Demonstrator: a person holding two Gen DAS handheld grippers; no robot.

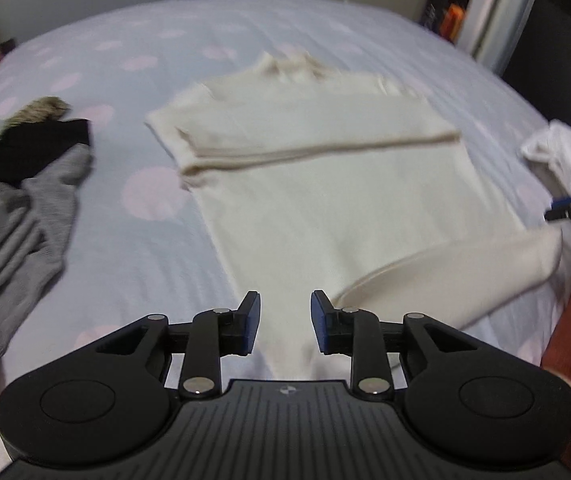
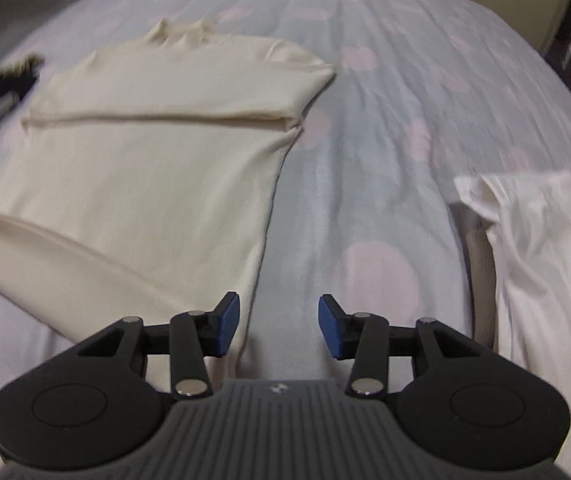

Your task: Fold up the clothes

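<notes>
Cream knit: the sweater [image 1: 325,192] lies flat near the middle of the bed [image 1: 145,60], collar toward the far edge, hem toward me. One sleeve is folded straight across the chest, its cuff ending at the sweater's left side in my left camera. The other sleeve [image 1: 465,272] runs slantwise over the lower body toward the near right, and it blurs, so I cannot tell how flat it lies.

My left gripper [image 1: 285,322] hangs just above the hem, its blue pads spread apart with nothing between them; cream cloth shows through the gap. My right gripper [image 2: 279,326] is likewise wide apart and holds nothing. It sits over the sweater's right side edge, the left pad above cloth and the right pad above bare sheet.

The sheet is pale blue with pink dots. Toward the left edge of the bed lies a pile of clothes [image 1: 25,208], grey and black, with a bit of brown fur trim on top. Toward the right edge a white garment [image 2: 545,260] lies crumpled, well apart from the sweater. In the left camera I see the tip of the right gripper at the far right, in front of that white garment.
</notes>
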